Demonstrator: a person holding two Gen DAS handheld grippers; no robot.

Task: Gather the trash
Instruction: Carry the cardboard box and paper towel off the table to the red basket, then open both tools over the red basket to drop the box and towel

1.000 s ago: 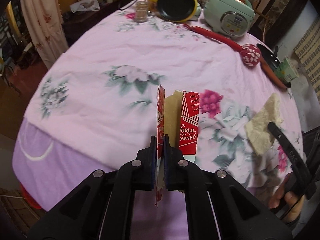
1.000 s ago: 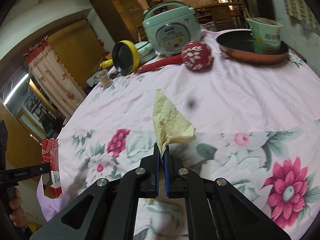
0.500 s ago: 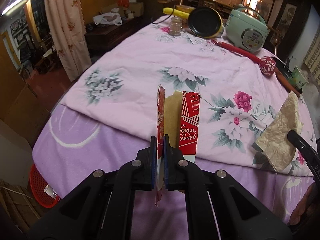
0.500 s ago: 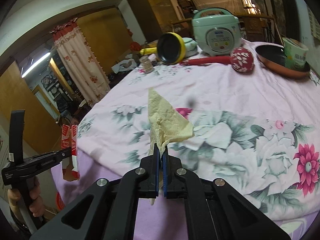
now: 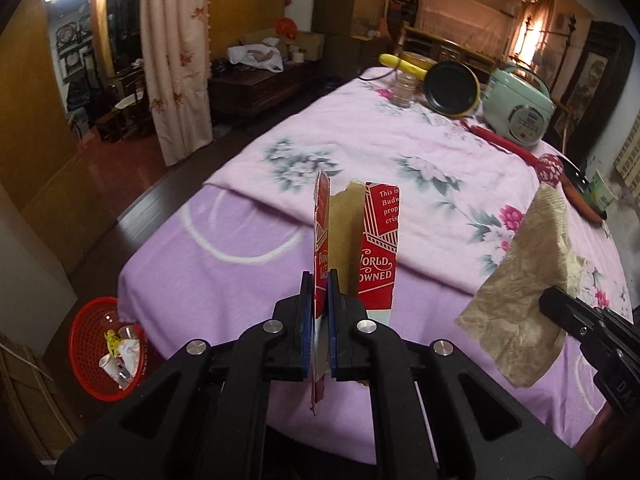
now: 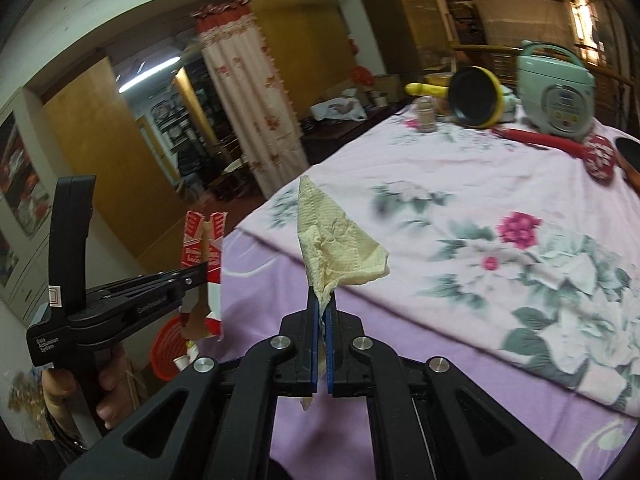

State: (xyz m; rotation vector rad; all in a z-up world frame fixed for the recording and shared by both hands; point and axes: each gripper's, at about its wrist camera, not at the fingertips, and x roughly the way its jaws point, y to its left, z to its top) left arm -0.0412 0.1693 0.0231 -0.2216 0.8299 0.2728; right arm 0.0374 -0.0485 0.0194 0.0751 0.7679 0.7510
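A: Here, where is the trash?
B: A torn red carton piece (image 5: 378,248) stands upright, pinched between the closed jaws of the left gripper (image 5: 319,300). A crumpled yellow paper towel (image 6: 338,240) rises from the right gripper (image 6: 322,312), whose jaws are clamped on its lower corner.
A: And beyond the jaws?
B: Ahead lies the floral tablecloth (image 5: 360,148); below left of the left jaws, on the floor, sits a red basket (image 5: 82,344) holding scraps.

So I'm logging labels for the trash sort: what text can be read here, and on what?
"WORLD" and "OWNED": red carton piece in the left gripper.
"This is", "Budw", "prop", "cris": same carton, cut off at its torn edge.
"Data Acquisition System": left gripper's body.
Rice cooker panel: too blurred to read.
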